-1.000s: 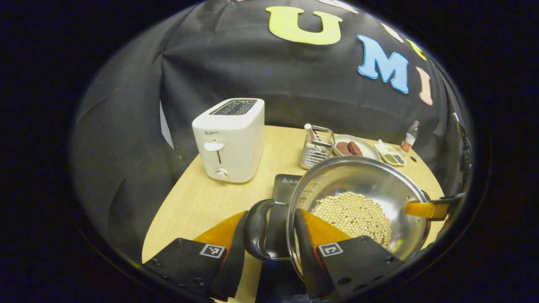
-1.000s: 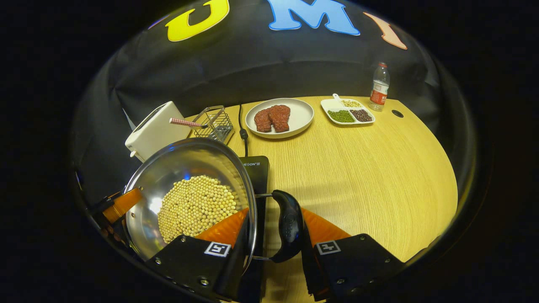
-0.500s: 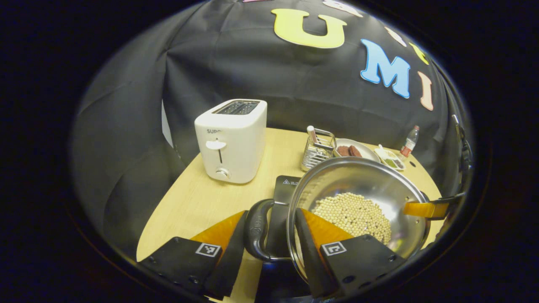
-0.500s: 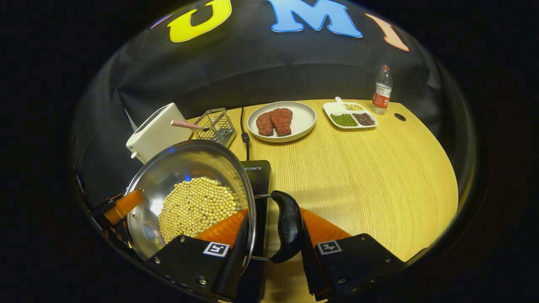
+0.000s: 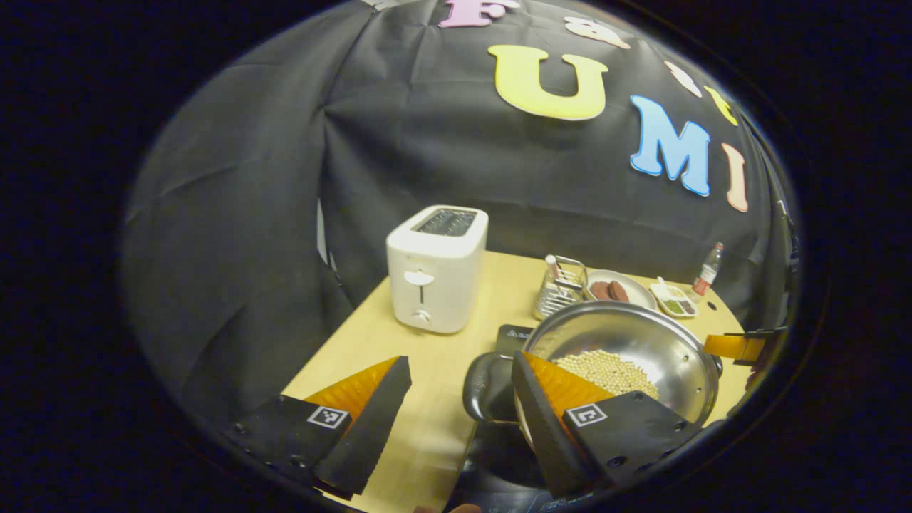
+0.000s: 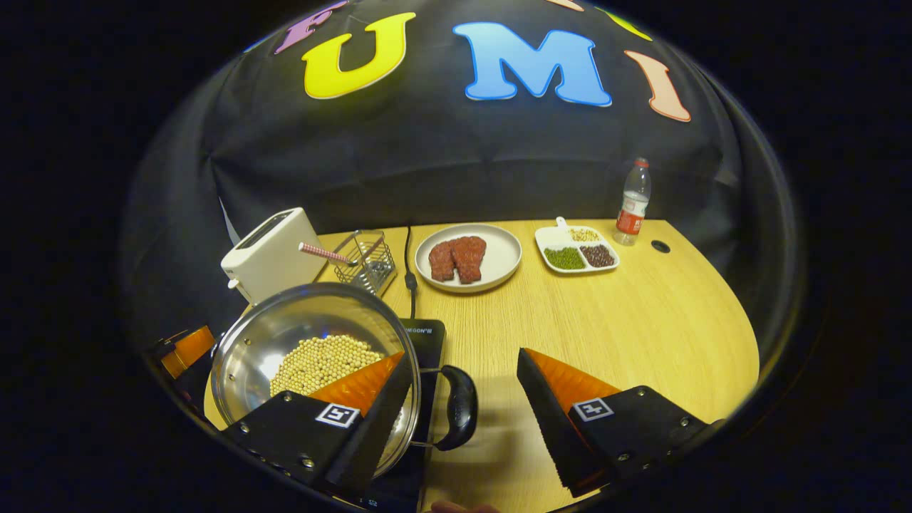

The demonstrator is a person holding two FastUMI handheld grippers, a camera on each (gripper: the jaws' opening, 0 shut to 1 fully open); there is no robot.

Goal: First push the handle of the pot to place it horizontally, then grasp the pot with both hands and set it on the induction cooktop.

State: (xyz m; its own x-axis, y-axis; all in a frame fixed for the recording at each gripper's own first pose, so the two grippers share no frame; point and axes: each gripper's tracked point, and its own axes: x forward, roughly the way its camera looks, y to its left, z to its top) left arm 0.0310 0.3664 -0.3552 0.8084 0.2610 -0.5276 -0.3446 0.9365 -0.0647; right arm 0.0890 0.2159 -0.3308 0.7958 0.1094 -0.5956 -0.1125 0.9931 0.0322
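Pot set on the cooktop, both grippers let go

The pot [image 6: 313, 356] of beans sat on the cooktop [image 6: 427, 335], handles level; the left gripper [image 5: 456, 417] and right gripper [image 6: 463, 420] were spread wide, clear of the handles, so the task looked finished.

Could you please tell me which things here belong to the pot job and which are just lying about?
Job: pot of beans, its handle, cooktop, left gripper, right gripper.
Lying about: toaster, wire rack, plate of meat, divided dish, bottle.
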